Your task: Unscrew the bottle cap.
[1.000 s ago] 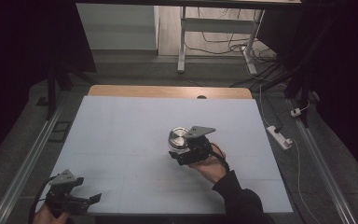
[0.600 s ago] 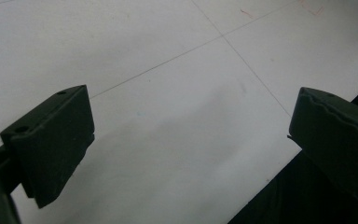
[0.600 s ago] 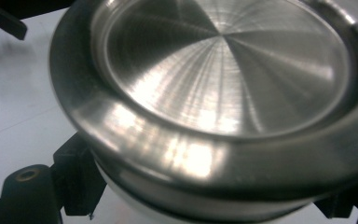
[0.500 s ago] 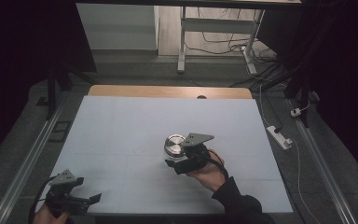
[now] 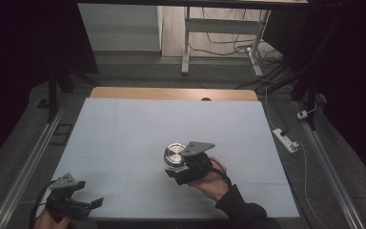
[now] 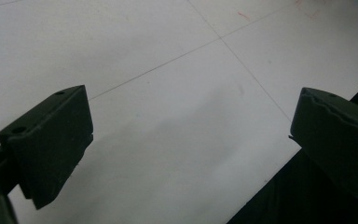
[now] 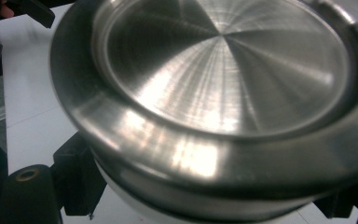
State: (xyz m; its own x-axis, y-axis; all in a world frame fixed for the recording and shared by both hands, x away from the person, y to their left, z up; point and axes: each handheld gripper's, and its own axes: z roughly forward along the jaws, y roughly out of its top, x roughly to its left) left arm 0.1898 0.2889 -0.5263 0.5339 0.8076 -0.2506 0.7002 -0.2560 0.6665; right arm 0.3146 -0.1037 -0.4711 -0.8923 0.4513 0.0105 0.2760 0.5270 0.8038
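- Clamped on the round metal lid (image 7: 223,93): jaws of the right gripper (image 5: 183,164), dark blocks pressed to its underside at lower left and lower right in the right gripper view, mostly hidden beneath the rim.
- Spread wide with nothing between: jaws of the left gripper (image 6: 191,140), only bare white table (image 6: 168,56) in the gap.
- Cut off at the right gripper view's top and right edges: the lid's rim; brushed concentric face sharp, lower edge blurred.
- Seen from the high view: lid (image 5: 174,153) held near the middle of the table (image 5: 124,129), right hand (image 5: 209,179) behind the gripper, sleeve cropped at the bottom edge.
- Also there: left gripper (image 5: 83,205) at the table's near left corner, well apart from the lid, left hand (image 5: 47,220) half out of frame.
- Hard to make out: whether the lid touches the table or hangs just above it.
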